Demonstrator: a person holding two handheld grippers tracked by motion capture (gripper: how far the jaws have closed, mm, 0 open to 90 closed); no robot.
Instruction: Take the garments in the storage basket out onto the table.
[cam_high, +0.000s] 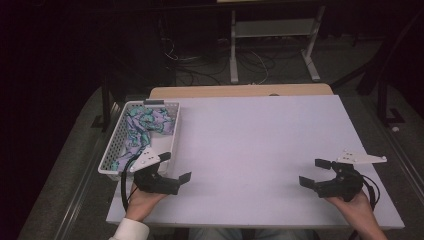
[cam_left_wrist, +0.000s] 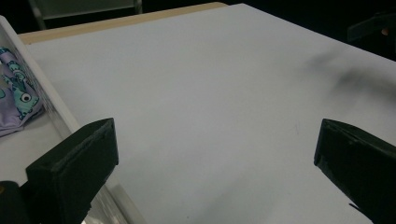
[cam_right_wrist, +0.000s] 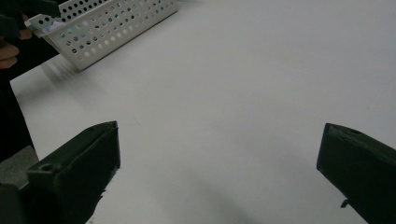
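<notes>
My work surface is 1 white board (cam_high: 260, 150) on a wooden tabletop (cam_high: 240, 91). Beyond it I see a white metal stand (cam_high: 272, 30) and floor cables (cam_high: 250, 62).

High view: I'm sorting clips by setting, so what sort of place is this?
Probably a lab or recording workspace: a bare white table in a dark room, loose cables on the floor behind, and a metal stand.

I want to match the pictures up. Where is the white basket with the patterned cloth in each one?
High view: white basket at the table's left edge, beside the left gripper.
Left gripper view: its rim at far left, patterned cloth inside.
Right gripper view: top left.
Shared landmark: the white tabletop.
</notes>
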